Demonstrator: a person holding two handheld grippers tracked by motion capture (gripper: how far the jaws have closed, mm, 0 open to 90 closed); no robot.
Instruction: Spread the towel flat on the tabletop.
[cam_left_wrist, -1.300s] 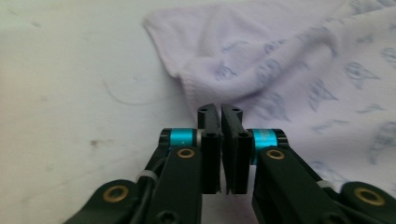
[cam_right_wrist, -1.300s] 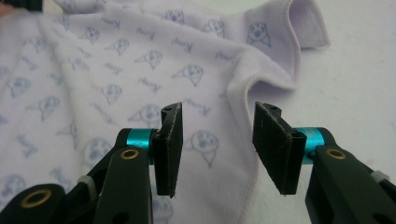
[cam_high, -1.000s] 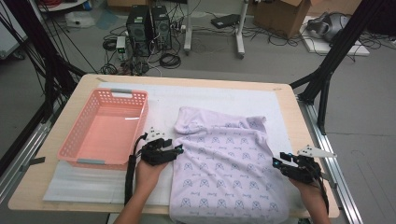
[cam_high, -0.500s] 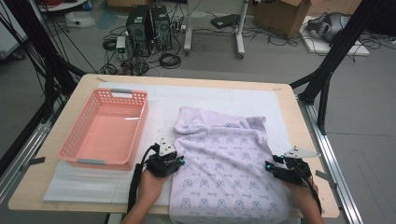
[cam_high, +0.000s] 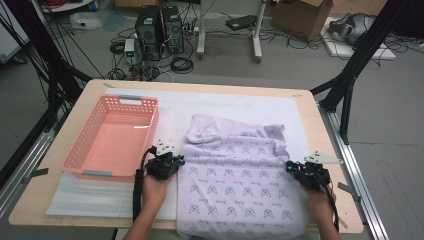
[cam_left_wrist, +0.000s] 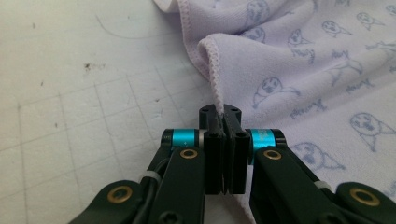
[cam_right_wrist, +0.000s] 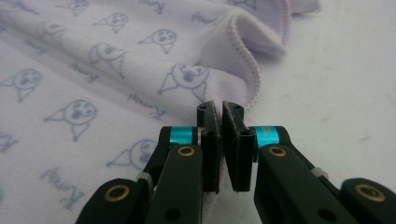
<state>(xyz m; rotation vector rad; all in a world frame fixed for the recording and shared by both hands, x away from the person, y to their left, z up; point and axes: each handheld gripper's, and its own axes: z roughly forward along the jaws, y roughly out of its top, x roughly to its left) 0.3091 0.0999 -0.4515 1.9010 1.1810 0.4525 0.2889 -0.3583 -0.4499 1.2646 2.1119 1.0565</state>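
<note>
Fingers (cam_left_wrist: 212, 140) of both grippers — left gripper (cam_high: 176, 161), right gripper (cam_high: 291, 168) — pinched the lilac seal-printed cloth's (cam_high: 240, 185) opposite hems, lower centre.

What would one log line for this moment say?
left gripper: shut on towel left edge | right gripper: shut on towel right edge | towel: flat on table | basket: empty

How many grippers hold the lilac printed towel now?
2. The left gripper is shut on the left edge of the lilac printed towel; the right gripper is shut on its right edge.
</note>
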